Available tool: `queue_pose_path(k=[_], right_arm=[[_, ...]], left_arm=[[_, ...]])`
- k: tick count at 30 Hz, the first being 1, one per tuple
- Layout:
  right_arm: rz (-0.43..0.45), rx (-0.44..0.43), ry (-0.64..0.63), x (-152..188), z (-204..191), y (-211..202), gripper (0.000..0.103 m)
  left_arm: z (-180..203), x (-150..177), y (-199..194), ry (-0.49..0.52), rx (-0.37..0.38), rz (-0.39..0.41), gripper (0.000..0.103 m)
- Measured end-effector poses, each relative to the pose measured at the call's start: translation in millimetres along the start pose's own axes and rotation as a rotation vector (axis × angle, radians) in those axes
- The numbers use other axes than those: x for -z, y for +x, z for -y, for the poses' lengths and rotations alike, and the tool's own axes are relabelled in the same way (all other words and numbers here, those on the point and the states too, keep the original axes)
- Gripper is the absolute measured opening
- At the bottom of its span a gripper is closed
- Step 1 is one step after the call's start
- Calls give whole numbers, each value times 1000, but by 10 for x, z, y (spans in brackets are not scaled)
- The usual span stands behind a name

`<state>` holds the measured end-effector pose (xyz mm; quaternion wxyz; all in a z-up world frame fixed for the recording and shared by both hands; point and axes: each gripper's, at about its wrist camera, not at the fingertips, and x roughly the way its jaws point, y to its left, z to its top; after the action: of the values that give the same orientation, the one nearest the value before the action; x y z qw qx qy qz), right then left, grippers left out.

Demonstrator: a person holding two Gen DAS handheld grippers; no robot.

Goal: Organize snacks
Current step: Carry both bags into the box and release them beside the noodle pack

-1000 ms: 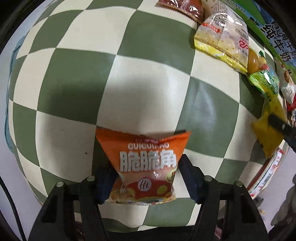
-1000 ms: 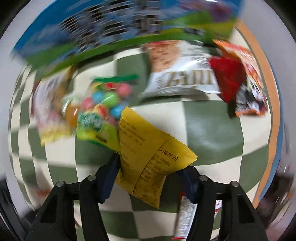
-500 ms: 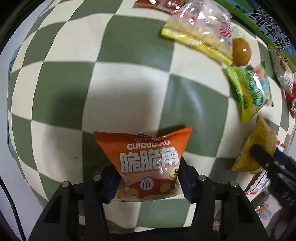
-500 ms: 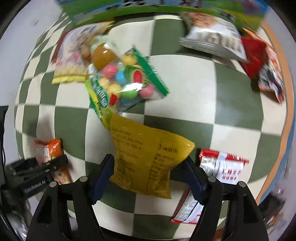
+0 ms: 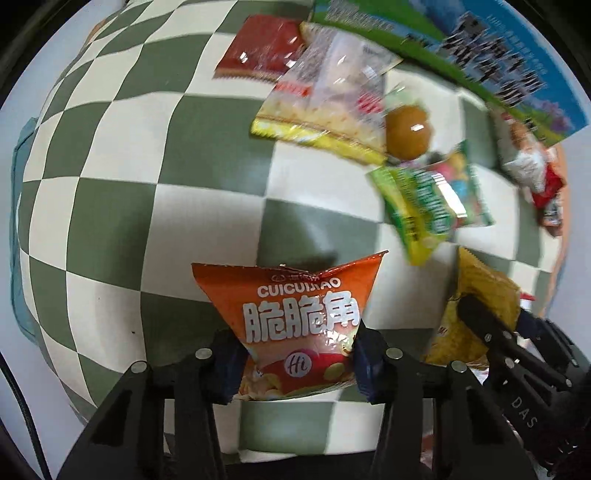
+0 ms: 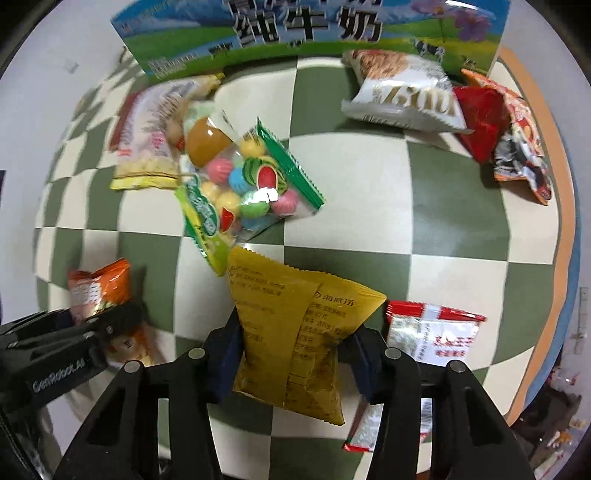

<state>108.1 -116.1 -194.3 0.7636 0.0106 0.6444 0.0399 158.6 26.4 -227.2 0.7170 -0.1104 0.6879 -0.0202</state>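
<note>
Beyond held orange packet [image 5: 295, 325], candy bag [image 6: 243, 192], milk carton [image 6: 314, 33]

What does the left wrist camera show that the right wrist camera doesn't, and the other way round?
Only the left wrist view shows the front of the orange chip bag pinched in the left claw, and a flat dark red packet at the far end. Only the right wrist view shows the red and white packet beside the right claw, plus all of the white bag. Both show the yellow bag in the right claw, the candy bag, the milk carton and the checkered cloth.
</note>
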Motion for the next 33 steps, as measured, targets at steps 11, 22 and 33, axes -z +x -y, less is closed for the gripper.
queue_pose_path(k=[11, 22, 33], right_arm=[[137, -176, 8, -498, 225, -1247, 53], [261, -91, -31, -2520, 593, -1527, 53], [89, 4, -14, -3844, 969, -624, 54]], left_arm=[[649, -899, -1259, 98, 194, 177, 45], [990, -2561, -1459, 154, 70, 253, 45], [882, -3733, -685, 130, -103, 114, 46]])
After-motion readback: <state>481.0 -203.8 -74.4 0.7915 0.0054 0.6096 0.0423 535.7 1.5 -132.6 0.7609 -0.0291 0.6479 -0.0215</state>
